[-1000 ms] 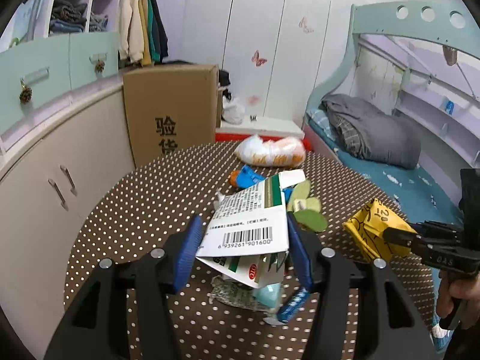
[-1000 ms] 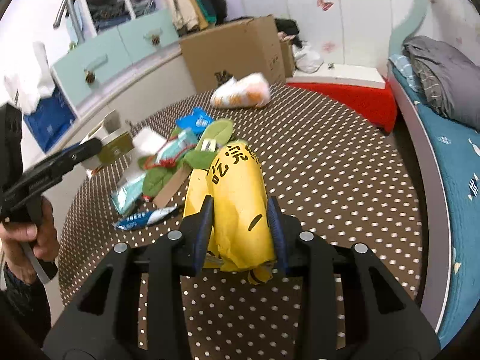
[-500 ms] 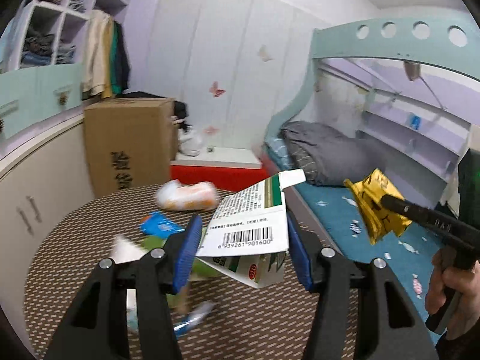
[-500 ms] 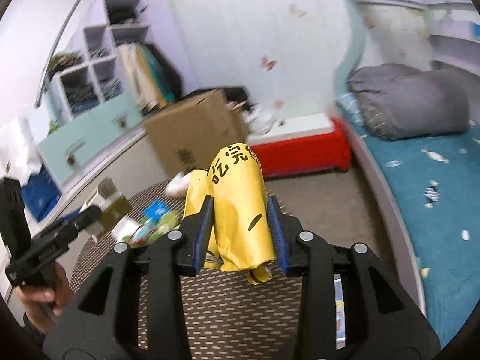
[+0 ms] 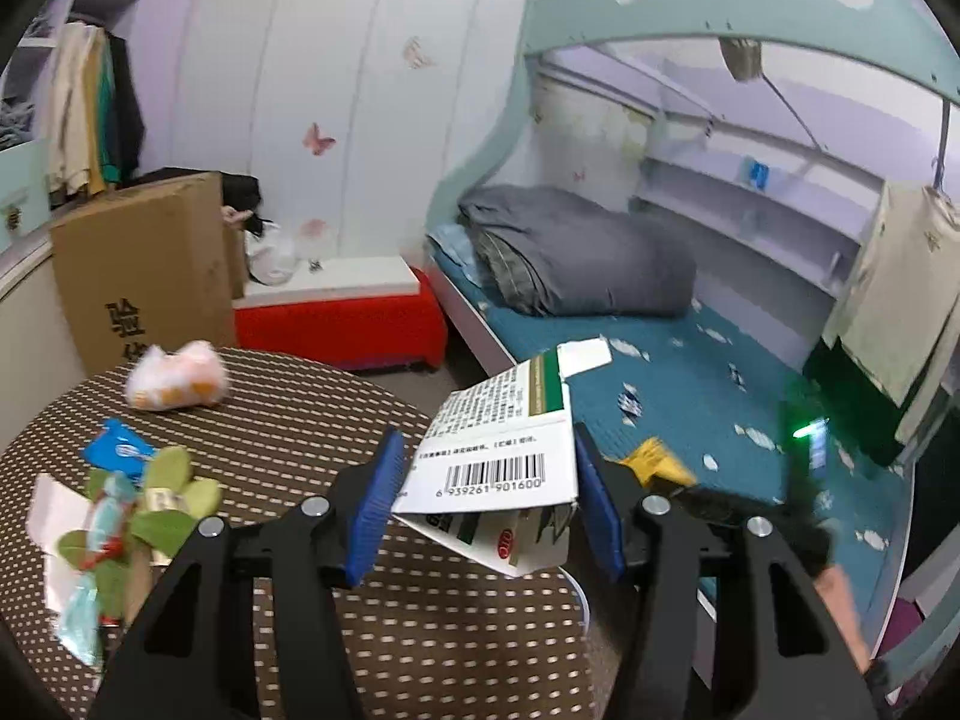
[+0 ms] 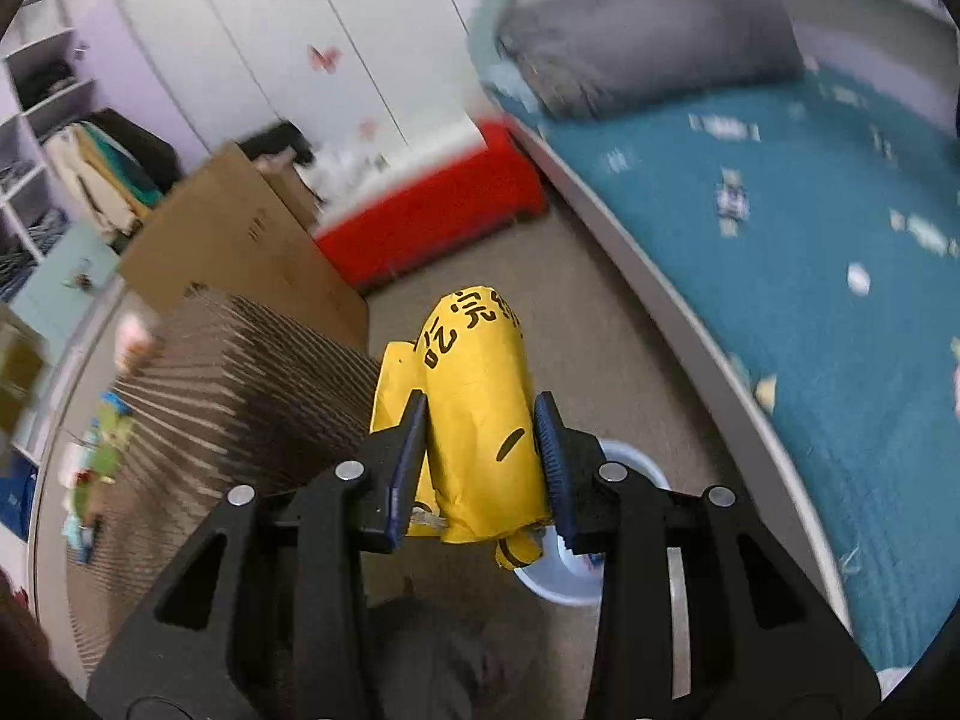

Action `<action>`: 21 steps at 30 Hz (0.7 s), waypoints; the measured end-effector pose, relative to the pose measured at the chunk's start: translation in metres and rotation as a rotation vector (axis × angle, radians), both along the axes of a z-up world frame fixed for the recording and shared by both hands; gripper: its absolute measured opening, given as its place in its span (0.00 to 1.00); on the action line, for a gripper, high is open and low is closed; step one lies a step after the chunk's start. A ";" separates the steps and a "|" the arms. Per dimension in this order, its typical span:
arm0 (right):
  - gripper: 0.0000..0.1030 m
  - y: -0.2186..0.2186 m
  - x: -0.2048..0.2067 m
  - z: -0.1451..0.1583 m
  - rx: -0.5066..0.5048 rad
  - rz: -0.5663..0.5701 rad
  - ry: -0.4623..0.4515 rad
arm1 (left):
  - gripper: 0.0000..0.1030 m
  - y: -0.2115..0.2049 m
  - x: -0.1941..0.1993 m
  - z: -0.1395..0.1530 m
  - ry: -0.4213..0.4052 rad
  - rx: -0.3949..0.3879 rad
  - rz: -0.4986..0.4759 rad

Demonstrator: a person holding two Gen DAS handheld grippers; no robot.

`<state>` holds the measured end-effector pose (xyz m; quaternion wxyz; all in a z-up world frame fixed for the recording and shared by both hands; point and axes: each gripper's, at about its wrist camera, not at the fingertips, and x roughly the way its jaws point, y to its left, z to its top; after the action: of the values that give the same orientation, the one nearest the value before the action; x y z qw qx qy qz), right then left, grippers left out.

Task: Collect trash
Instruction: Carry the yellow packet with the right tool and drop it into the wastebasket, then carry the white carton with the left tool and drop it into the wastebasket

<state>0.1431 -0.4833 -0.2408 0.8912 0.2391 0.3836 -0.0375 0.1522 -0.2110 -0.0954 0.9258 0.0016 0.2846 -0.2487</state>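
Left claw (image 5: 486,498) is clamped on a white carton (image 5: 498,456) with a barcode, blue pads squeezing both sides, and it's hanging over the near edge of the dotted table (image 5: 288,408). Right claw (image 6: 480,462) is clamped on a crumpled yellow wrapper (image 6: 474,414) with black print, out over the tan floor (image 6: 600,348) between the table and the bed (image 6: 810,276). Only the right view shows what's under that wrapper: a pale round bin (image 6: 564,576) sits on the floor right below it, mostly hidden by the claw and the wrapper, so I can't really tell what's in it. The left view just catches a thin white curved edge under the carton, probably the same bin. The left view shows the rest of the trash much better: a pile of green and teal wrappers (image 5: 126,510) at the table's left edge, a blue packet (image 5: 117,450) just behind it, and a white-orange bag (image 5: 177,381) further back. It also catches the yellow wrapper poking out to the right behind its own finger, blurry. In the right view the table pile is just a smear at the left. Around the back: a cardboard box (image 5: 144,276), a red bench (image 5: 336,324), and a grey blanket (image 5: 576,252) on the bed.
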 end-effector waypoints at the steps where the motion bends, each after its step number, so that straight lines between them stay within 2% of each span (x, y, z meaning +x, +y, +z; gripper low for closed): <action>1: 0.35 -0.001 0.005 -0.017 0.011 0.000 0.030 | 0.53 -0.006 0.001 -0.003 0.005 0.007 -0.007; 5: 0.47 -0.012 0.023 -0.070 0.054 -0.004 0.109 | 0.53 -0.036 0.009 -0.017 0.033 0.045 -0.039; 6: 0.52 -0.015 0.028 -0.084 0.059 -0.007 0.134 | 0.53 -0.043 0.011 -0.020 0.042 0.051 -0.047; 7: 0.63 -0.018 0.032 -0.095 0.072 -0.005 0.149 | 0.53 -0.053 0.015 -0.025 0.053 0.063 -0.057; 9: 0.72 -0.026 0.039 -0.113 0.117 -0.011 0.173 | 0.53 -0.067 0.020 -0.033 0.069 0.081 -0.070; 11: 0.72 -0.035 0.036 -0.122 0.141 -0.036 0.174 | 0.53 -0.080 0.026 -0.040 0.087 0.096 -0.084; 16: 0.78 -0.061 0.021 -0.109 0.160 -0.077 0.109 | 0.53 -0.113 0.045 -0.061 0.154 0.137 -0.112; 21: 0.84 -0.083 0.006 -0.074 0.129 -0.112 0.038 | 0.53 -0.147 0.063 -0.086 0.253 0.183 -0.143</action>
<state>0.1493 -0.5660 -0.3149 0.8629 0.3164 0.3883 -0.0669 0.2150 -0.3579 -0.1818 0.8586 0.0747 0.4194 -0.2850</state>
